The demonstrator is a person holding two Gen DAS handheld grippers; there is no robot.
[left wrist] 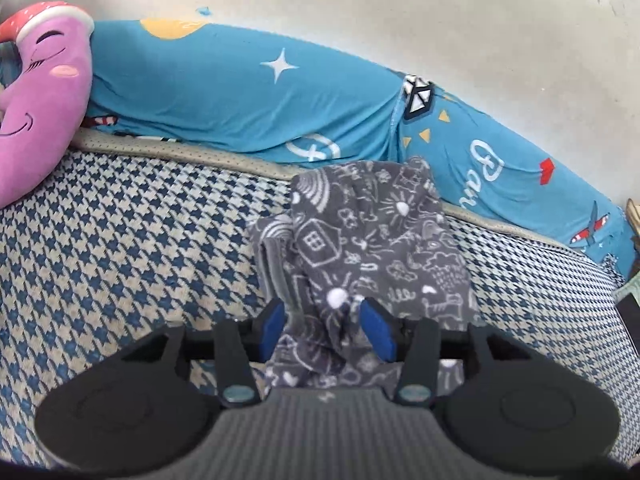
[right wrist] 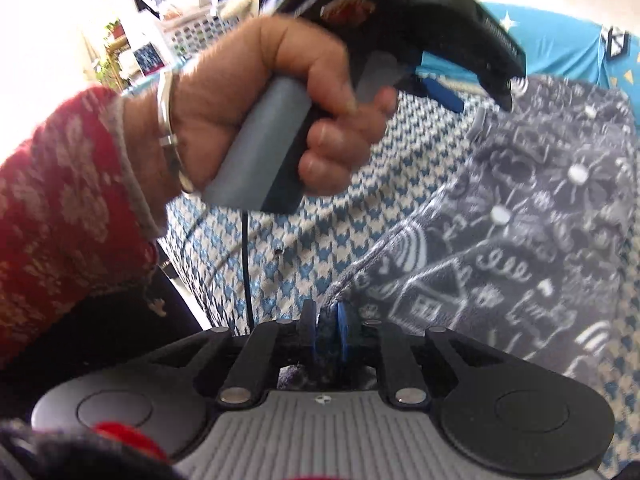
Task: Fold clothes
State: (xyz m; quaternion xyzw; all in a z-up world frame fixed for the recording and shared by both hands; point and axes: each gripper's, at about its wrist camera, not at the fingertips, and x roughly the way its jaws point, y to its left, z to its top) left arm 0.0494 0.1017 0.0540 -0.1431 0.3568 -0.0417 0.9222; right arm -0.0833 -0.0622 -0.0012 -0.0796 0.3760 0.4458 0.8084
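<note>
A grey doodle-print garment (left wrist: 360,240) lies bunched on a houndstooth-covered bed (left wrist: 120,240), near its far edge by blue bolsters (left wrist: 240,92). The left tongs (left wrist: 326,326) stand apart with a gathered fold between the pads, not clearly pinched. The right tongs (right wrist: 326,330) are clamped on the garment's hem, likely to carry that edge over. A person's hand (right wrist: 280,96) grips the left handle.

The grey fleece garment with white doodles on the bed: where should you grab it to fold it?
Grip the grey fleece garment with white doodles at its near edge, coming from the front over the blue houndstooth bed cover. That edge bunches up towards the left gripper, so the fingers can close round a thick fold.
</note>
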